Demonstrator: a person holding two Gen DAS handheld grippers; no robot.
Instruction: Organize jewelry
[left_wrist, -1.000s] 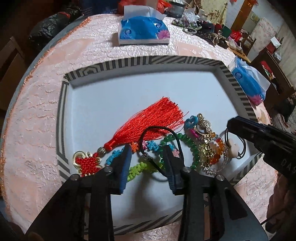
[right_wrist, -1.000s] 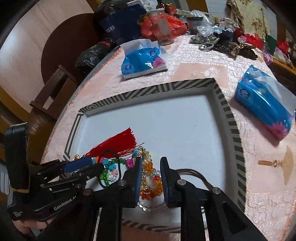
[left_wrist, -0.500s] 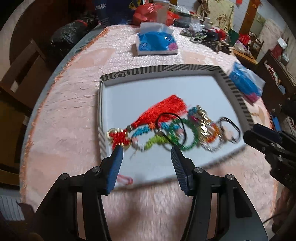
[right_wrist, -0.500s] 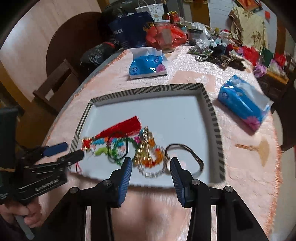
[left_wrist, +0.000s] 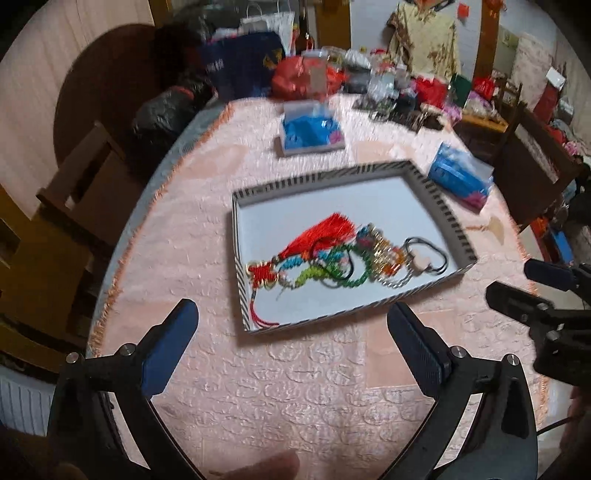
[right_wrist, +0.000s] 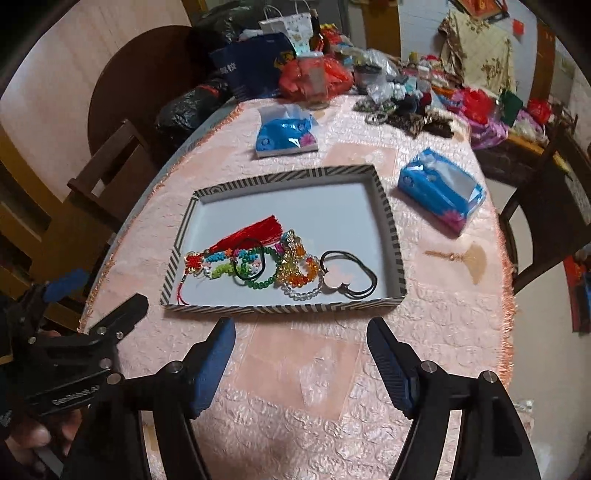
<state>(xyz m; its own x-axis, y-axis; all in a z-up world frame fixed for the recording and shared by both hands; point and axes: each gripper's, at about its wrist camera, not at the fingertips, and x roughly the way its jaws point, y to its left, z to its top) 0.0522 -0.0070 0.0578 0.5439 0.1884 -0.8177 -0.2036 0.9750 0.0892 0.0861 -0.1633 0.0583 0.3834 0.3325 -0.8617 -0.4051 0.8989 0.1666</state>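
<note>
A striped-rim tray (left_wrist: 332, 177) (right_wrist: 280, 308) lies on the pink tablecloth and holds a row of jewelry: a red tassel knot (left_wrist: 317, 236) (right_wrist: 247, 234), braided and green bead bracelets (left_wrist: 332, 273) (right_wrist: 255, 269), an amber bead piece (right_wrist: 295, 266) and a black cord pendant (left_wrist: 424, 258) (right_wrist: 347, 277). My left gripper (left_wrist: 291, 332) is open and empty, above the cloth in front of the tray. My right gripper (right_wrist: 301, 347) is open and empty, also in front of the tray. Each gripper shows in the other's view, the right one (left_wrist: 524, 291) and the left one (right_wrist: 99, 299).
Two blue tissue packs (right_wrist: 286, 133) (right_wrist: 439, 192) lie beyond and right of the tray. A small tan tassel (right_wrist: 461, 258) lies on the cloth at right. Clutter (right_wrist: 406, 107) fills the table's far side. Wooden chairs (right_wrist: 107, 177) stand at left and right.
Both grippers have pulled back from the tray and risen, and both jaws have opened wide. The jewelry stays in the tray.
</note>
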